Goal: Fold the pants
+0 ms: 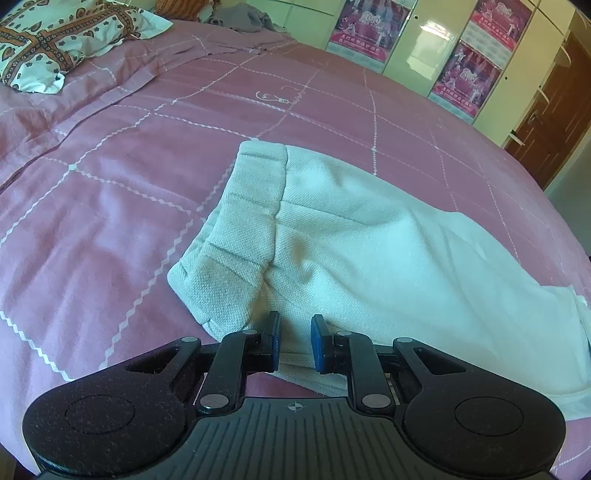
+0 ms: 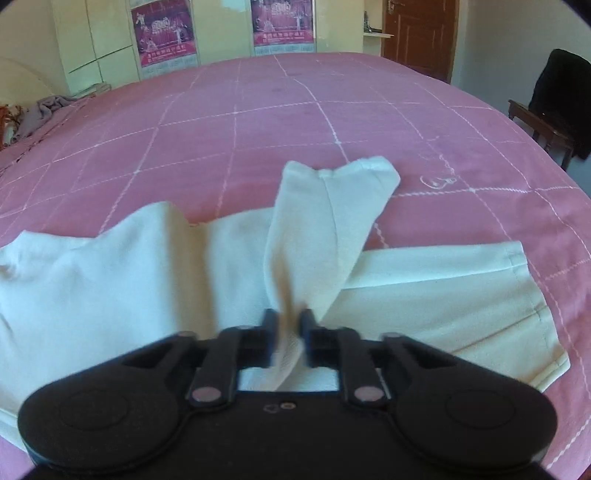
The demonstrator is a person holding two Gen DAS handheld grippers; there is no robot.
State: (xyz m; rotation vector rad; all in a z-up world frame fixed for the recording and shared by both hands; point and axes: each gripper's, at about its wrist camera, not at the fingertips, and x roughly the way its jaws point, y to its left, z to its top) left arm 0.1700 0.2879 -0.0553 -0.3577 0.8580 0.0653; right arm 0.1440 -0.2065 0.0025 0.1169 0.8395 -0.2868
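White pants (image 1: 351, 236) lie on the pink bed (image 1: 110, 206). In the left wrist view the waistband end (image 1: 236, 236) is folded over. My left gripper (image 1: 294, 332) is open, its blue pads just above the near edge of the pants, holding nothing. In the right wrist view my right gripper (image 2: 289, 325) is shut on a pant leg (image 2: 325, 229), which is lifted and drapes away from the jaws over the other leg (image 2: 443, 295) lying flat to the right.
A patterned pillow (image 1: 55, 40) and a grey cloth (image 1: 243, 16) lie at the head of the bed. Wardrobe doors with posters (image 2: 162, 33) stand beyond the bed. A brown door (image 2: 421, 37) and a dark chair (image 2: 554, 110) are at right.
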